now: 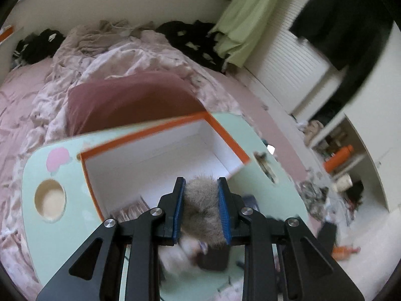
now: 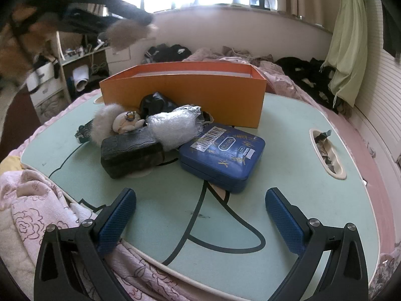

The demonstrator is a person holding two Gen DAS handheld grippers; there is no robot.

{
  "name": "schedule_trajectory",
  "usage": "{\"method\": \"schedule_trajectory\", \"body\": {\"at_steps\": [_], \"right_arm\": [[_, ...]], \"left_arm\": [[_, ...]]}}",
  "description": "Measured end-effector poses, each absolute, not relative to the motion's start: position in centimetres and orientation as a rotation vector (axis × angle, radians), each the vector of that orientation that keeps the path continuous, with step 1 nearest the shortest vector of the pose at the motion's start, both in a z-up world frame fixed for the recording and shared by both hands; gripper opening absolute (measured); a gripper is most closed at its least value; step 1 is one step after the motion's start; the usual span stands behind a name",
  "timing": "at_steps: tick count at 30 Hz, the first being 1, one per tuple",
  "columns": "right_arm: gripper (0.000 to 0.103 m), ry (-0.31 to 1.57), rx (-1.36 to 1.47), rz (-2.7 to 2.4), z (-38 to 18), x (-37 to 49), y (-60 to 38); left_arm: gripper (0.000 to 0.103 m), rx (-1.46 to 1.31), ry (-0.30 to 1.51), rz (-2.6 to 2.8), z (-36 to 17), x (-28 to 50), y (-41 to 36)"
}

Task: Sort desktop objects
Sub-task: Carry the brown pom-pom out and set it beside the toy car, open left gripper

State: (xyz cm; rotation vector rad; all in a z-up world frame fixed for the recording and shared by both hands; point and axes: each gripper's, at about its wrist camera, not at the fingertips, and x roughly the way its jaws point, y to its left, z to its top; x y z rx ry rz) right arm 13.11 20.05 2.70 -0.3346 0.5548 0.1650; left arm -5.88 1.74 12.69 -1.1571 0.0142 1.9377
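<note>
one fur ball (image 1: 201, 200) is clamped in the left tool (image 1: 201, 195), above the orange box (image 1: 160, 135) at 12 o'clock on the worktop (image 1: 50, 238). centre it over the opening before letting go. right tool (image 2: 200, 215) spread, empty.

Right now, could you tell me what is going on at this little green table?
The left gripper is shut on a grey-brown fur pompom, held in the air above the open orange box. The right gripper hangs open and empty over the table. A blue tin and a dark case lie unsorted.
</note>
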Motion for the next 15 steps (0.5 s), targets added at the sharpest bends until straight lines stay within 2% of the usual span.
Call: {"method": "schedule_trajectory", "body": {"at_steps": [6, 11, 15], "right_arm": [[0.103, 0.554, -0.335, 0.169, 2.7, 13.1, 20.0], [0.103, 0.554, -0.336, 0.172, 2.7, 13.1, 20.0], [0.103, 0.554, -0.337, 0.175, 2.6, 13.2, 20.0]], "left_arm": [[0.029, -1.135, 0.085, 1.893, 9.7, -3.3, 1.8], [0.060, -1.019, 0.050, 2.050, 10.0, -3.0, -0.9], [0.065, -0.998, 0.079, 2.158, 9.6, -2.3, -3.5]]}}
